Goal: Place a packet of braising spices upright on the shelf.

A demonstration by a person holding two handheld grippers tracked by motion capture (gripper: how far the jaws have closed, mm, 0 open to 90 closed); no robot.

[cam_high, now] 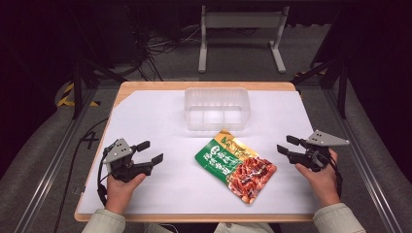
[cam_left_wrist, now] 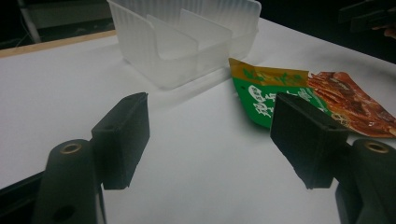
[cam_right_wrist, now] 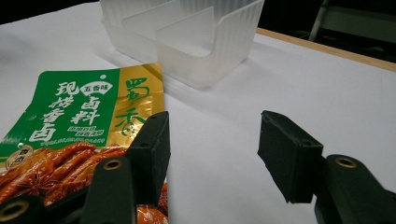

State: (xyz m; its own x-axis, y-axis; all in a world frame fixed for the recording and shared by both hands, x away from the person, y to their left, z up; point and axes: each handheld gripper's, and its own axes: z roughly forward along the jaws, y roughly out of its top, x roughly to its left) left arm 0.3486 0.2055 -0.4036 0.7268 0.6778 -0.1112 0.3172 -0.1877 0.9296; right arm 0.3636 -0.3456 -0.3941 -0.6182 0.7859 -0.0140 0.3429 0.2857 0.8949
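Nearby — clear bin (cam_high: 216, 108), 3 empty compartments

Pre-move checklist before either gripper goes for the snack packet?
1. Left gripper jaws open, nothing between them: ok.
2. Right gripper jaws open, nothing between them: ok.
3. Snack packet lies flat on the white table, between both grippers, untouched: ok.
4. Clear container upright behind the packet, compartments look empty: ok.
5. Gap between the packet's top edge and the container: cannot tell; they look very close.
6. Packet sealed: cannot tell.
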